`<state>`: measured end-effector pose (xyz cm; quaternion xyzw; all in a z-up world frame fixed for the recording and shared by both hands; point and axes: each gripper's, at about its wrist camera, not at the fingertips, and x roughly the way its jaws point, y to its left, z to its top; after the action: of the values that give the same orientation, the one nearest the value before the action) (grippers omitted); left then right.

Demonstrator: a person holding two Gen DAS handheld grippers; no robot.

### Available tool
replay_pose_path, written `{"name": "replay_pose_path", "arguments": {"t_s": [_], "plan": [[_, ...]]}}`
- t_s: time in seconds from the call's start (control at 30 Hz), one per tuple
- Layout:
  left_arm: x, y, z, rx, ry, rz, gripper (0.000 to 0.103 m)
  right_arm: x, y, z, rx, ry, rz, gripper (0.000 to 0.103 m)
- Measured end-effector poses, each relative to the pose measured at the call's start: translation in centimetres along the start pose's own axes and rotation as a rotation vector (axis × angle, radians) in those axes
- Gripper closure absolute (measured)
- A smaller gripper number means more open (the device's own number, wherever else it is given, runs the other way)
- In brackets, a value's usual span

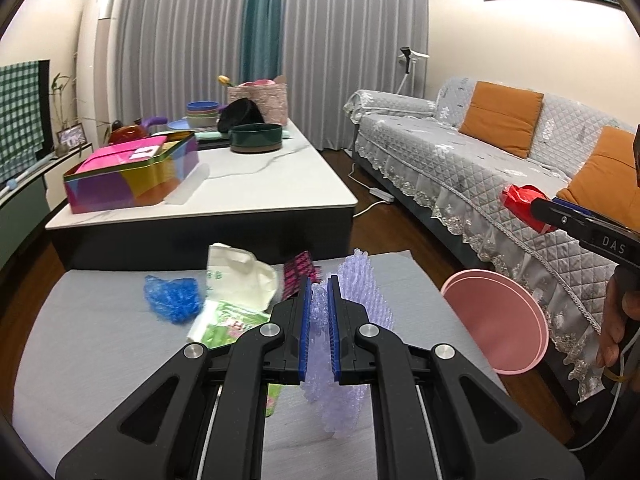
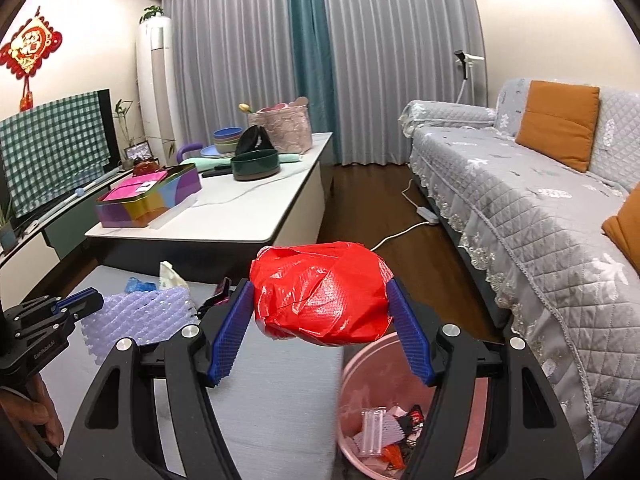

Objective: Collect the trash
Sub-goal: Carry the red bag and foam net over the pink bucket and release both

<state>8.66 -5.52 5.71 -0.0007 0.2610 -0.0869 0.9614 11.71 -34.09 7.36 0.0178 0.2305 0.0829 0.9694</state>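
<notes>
Red crinkled plastic wad (image 2: pixel 322 294), lilac foam netting (image 1: pixel 352 312)

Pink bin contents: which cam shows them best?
Right wrist. It looks down into the pink bin, showing wrappers and scraps at the bottom, below the red wad in the right gripper. Left wrist shows only the bin's empty-looking inner wall.

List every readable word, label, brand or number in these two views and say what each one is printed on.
"DAS": white letters on the black body of the right gripper; the word may run on out of sight.
"GenRobot.AI", small and only just legible: on the body of the left gripper.
Green print on the white bag: too blurred to read.
Gold character on the red knot ornament: too blurred to read.
</notes>
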Motion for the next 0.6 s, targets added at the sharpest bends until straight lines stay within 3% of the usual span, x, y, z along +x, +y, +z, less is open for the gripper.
{"name": "replay_pose_path", "arguments": {"t_s": [0.6], "plan": [[1.4, -4.3, 0.3, 0.054, 0.008, -0.065, 0.095, -2.2, -4.7, 0.0, 0.028, -0.034, -0.099, 0.035]]}}
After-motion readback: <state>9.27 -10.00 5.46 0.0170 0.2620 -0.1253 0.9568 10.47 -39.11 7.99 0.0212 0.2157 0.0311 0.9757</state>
